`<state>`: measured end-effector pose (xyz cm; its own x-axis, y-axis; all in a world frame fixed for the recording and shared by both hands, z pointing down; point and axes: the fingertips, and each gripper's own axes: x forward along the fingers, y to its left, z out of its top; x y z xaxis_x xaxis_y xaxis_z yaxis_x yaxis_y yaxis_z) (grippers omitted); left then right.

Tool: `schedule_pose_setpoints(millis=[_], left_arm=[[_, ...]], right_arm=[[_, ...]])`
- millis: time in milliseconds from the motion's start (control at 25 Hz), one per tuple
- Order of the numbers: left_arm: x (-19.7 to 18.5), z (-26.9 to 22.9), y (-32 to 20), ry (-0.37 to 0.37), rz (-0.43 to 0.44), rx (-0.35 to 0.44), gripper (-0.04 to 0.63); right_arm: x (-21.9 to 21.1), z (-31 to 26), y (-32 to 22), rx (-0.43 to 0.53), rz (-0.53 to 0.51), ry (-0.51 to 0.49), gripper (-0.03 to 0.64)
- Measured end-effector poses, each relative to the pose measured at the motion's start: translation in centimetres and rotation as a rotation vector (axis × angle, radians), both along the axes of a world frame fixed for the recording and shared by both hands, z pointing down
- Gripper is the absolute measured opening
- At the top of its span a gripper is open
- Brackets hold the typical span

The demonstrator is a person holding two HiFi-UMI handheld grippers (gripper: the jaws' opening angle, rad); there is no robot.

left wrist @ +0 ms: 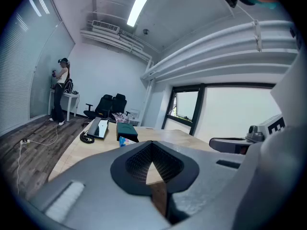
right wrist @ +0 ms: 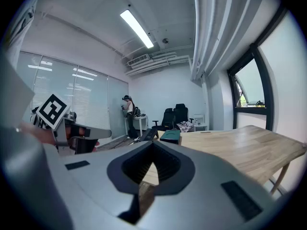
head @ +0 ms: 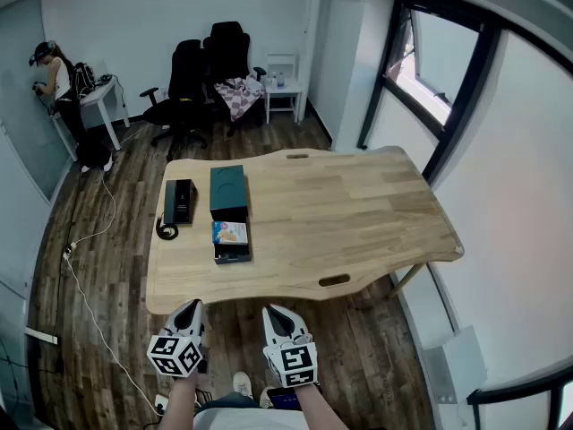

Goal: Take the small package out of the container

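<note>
On the wooden table [head: 358,213] a small light-blue package [head: 230,232] lies in a black container [head: 233,256] near the left end. A dark teal box [head: 227,192] stands just behind it. My left gripper [head: 190,308] and right gripper [head: 274,313] hang side by side below the table's near edge, well short of the package. Both are shut with nothing between the jaws. The left gripper view shows its closed jaws [left wrist: 152,150], with the package [left wrist: 125,141] and teal box [left wrist: 126,130] far beyond. The right gripper view shows its closed jaws [right wrist: 153,152] and the teal box [right wrist: 171,136].
A black desk phone [head: 178,201] with a coiled cord [head: 166,231] lies left of the teal box. Office chairs [head: 201,70] and a white side table [head: 282,83] stand behind the table. A person [head: 63,88] stands at a desk far left. A cable [head: 89,240] runs over the floor.
</note>
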<state>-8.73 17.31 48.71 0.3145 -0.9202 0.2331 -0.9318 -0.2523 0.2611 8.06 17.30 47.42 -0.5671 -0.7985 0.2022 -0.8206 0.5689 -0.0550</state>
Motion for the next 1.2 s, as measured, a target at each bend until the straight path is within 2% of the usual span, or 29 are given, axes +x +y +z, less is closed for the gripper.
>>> schedule_pose_setpoints(millis=[200,440,680,920,1080,1200], left_arm=[[1.1,-0.1,0.0,-0.003,0.009,-0.005,0.002],[1.4,-1.5,0.0,0.033,0.007,0.015,0.002],[2.2,-1.5,-1.0,0.021,0.03,0.02,0.002],[2.0,-1.1,-5.3,0.028,0.047,0.032,0.002],[1.3,-1.4,-10.3,0.101,0.052,0.049,0.002],[1.0,-1.7,-14.5,0.1,0.081,0.05,0.002]], right_arm=[[1.3,0.4,0.0,-0.011,0.011,0.018,0.006],[2.7,-0.2,-0.2,-0.017,0.033,-0.028,0.006],[3.6,0.3,-0.9,-0.025,0.046,-0.054,0.006],[3.5,1.5,-4.7,-0.04,0.066,-0.046,0.006],[2.0,1.6,-9.3,-0.043,0.064,-0.04,0.006],[1.1,1.7,-12.7,-0.058,0.076,-0.036,0.006]])
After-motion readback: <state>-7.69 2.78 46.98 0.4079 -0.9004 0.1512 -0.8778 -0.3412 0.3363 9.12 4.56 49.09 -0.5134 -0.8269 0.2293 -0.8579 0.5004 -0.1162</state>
